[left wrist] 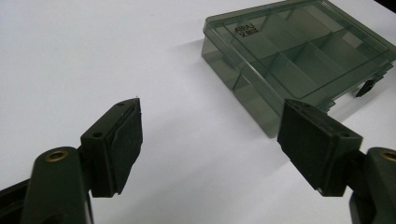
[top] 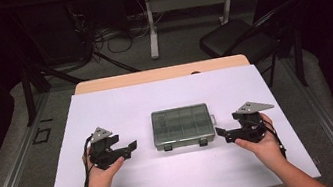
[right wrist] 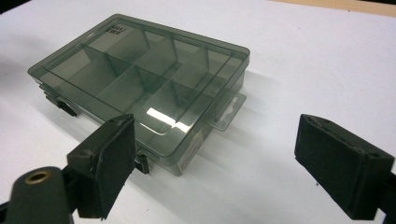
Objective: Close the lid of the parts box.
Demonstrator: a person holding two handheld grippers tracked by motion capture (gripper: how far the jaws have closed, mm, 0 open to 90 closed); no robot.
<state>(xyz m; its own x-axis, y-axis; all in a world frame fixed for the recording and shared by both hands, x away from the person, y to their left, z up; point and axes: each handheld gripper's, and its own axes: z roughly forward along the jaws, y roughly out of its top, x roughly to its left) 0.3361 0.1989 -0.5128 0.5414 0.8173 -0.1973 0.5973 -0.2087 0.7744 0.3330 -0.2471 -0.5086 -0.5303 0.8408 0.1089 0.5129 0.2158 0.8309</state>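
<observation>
A smoky clear plastic compartment box lies shut in the middle of the white sheet, with two dark latches on its near edge. My left gripper is held to the box's left, open, jaws pointing at it with nothing between them. In the left gripper view the box sits ahead and to the right of the left gripper. My right gripper is held at the box's right, open and empty. In the right gripper view the box lies ahead on the left of the right gripper.
The white sheet covers a wooden table whose far edge shows. Beyond it are a black folding chair, floor cables and another table's legs.
</observation>
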